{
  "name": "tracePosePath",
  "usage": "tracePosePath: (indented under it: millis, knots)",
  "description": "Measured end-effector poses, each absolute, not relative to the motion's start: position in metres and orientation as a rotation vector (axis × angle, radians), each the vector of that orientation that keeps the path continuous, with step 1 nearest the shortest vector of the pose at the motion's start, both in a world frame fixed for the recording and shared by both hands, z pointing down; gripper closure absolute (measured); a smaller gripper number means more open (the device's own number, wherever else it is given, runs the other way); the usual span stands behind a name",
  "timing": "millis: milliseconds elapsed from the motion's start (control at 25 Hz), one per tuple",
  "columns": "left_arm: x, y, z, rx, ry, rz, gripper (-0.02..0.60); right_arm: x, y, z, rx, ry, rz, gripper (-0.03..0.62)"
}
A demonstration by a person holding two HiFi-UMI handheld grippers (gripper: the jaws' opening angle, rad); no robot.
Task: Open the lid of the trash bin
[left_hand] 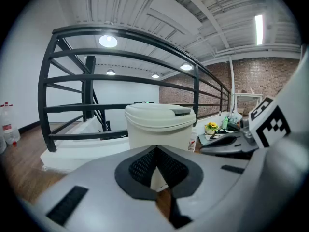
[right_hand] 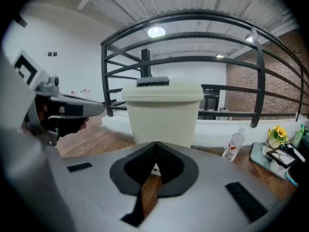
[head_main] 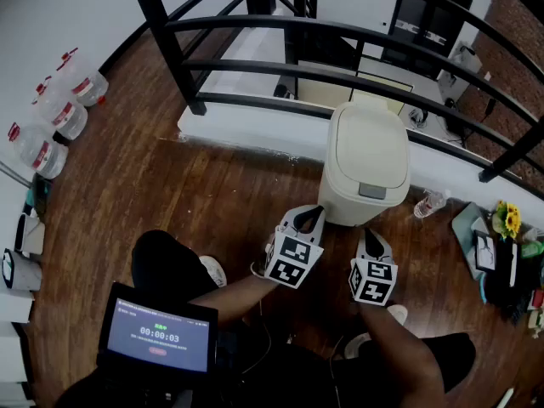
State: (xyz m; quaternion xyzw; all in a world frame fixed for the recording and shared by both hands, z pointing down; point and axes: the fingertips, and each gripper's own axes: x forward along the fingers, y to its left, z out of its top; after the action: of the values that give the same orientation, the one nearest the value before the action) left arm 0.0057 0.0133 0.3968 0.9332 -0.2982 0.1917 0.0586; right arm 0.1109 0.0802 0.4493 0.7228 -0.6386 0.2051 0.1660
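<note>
A cream trash bin [head_main: 365, 164] stands on the wooden floor by a white ledge, its lid down and a grey latch [head_main: 371, 191] at the lid's front edge. My left gripper [head_main: 311, 214] is shut and empty, its tips close to the bin's lower left side. Just in front of the bin, my right gripper [head_main: 371, 238] is also shut and holds nothing. In the left gripper view the bin [left_hand: 159, 124] rises beyond the closed left gripper [left_hand: 155, 151]. The right gripper view shows the bin [right_hand: 161, 115] straight ahead of the closed right gripper [right_hand: 155, 146].
A black metal railing [head_main: 280, 28] runs behind the bin above the white ledge [head_main: 255, 130]. A small water bottle [head_main: 429, 202] lies right of the bin. Flowers and clutter [head_main: 508, 223] sit at the far right, large water jugs [head_main: 59, 109] at the left.
</note>
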Motion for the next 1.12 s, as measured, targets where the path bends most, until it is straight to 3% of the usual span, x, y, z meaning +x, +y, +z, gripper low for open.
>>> tracePosePath:
  millis: [520,1120]
  knots:
    - [0.008,-0.037,0.484,2.654,-0.832,0.766,0.583,0.124,0.050,0.589,2.033,-1.600,0.910,0.595]
    - [0.023,-0.085,0.544,2.458,-0.816,0.873,0.583,0.125,-0.007,0.678,1.962,-1.586,1.011,0.595]
